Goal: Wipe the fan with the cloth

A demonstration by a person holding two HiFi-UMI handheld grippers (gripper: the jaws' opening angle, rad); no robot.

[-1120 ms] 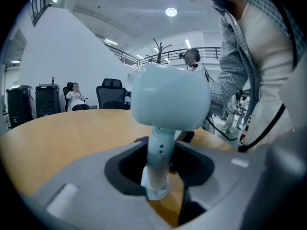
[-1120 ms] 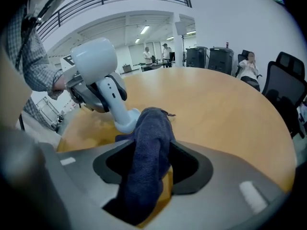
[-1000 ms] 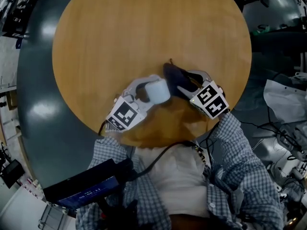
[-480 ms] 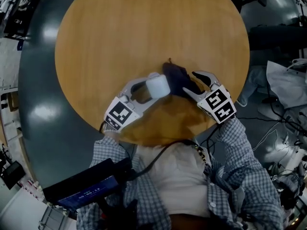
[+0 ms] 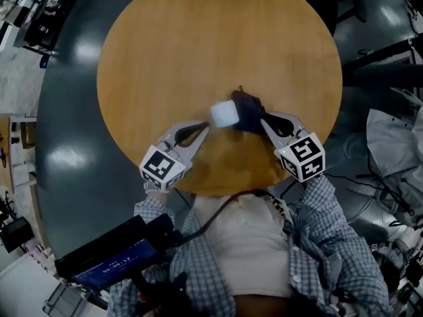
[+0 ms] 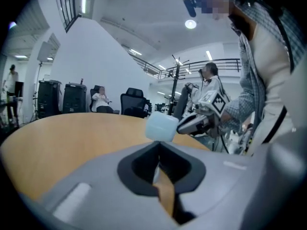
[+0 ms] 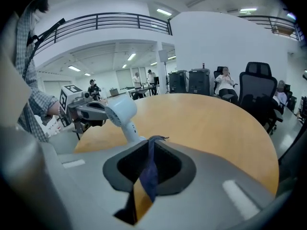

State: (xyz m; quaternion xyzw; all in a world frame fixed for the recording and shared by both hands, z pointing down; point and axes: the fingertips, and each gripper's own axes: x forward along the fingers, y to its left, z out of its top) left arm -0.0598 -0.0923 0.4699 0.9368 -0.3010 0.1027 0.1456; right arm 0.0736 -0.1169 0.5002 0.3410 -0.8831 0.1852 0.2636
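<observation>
I count one fan (image 5: 225, 114), one cloth (image 5: 248, 105), one round table (image 5: 198, 38) and two grippers (left gripper (image 5: 203, 127), right gripper (image 5: 263, 120)).

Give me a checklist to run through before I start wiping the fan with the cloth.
1. Cloth gripped by right gripper: ok, its jaws have just been closing and pinch it.
2. Left gripper shut: ok, jaws together.
3. Left gripper holding the fan: cannot tell, the fan sits right at its tips.
4. Cloth next to fan: ok, beside it in the head view.
5. Fan visible from both gripper views: ok.
</observation>
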